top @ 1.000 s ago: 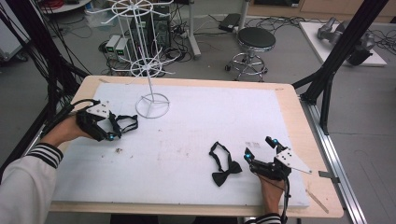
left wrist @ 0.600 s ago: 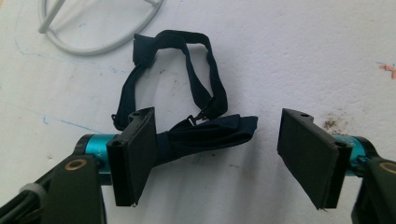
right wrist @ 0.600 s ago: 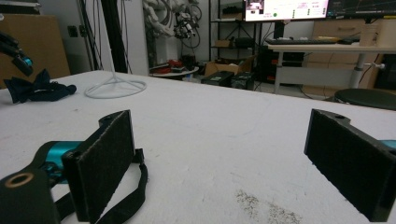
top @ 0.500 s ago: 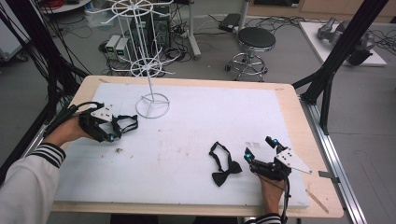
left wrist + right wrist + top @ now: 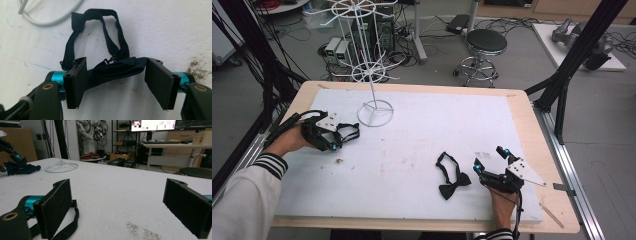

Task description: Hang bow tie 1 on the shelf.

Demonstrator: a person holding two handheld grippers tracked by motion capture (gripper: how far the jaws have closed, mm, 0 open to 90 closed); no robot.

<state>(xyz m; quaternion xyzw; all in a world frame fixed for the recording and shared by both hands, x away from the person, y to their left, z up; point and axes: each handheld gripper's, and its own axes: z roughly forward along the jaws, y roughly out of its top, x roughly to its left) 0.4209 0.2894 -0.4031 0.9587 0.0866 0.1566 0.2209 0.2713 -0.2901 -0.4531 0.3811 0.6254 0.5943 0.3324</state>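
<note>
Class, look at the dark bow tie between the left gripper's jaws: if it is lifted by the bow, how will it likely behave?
The bow tie looks like soft, creased cloth, so it will probably squash between the left gripper pads. Its thin strap lies in a loose loop, so it should dangle. It seems light and unlikely to roll.

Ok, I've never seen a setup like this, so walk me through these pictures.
A person holds a two-jaw gripper in each hand. One camera looks down from above the table; the other two ride on the grippers and look along their black jaws. On the white table cover are a wire rack and two dark bow ties. The left gripper has just been closing its jaws around the first bow tie, which lies between them, apparently not yet squeezed. The right gripper rests open beside the second bow tie, holding nothing.
</note>
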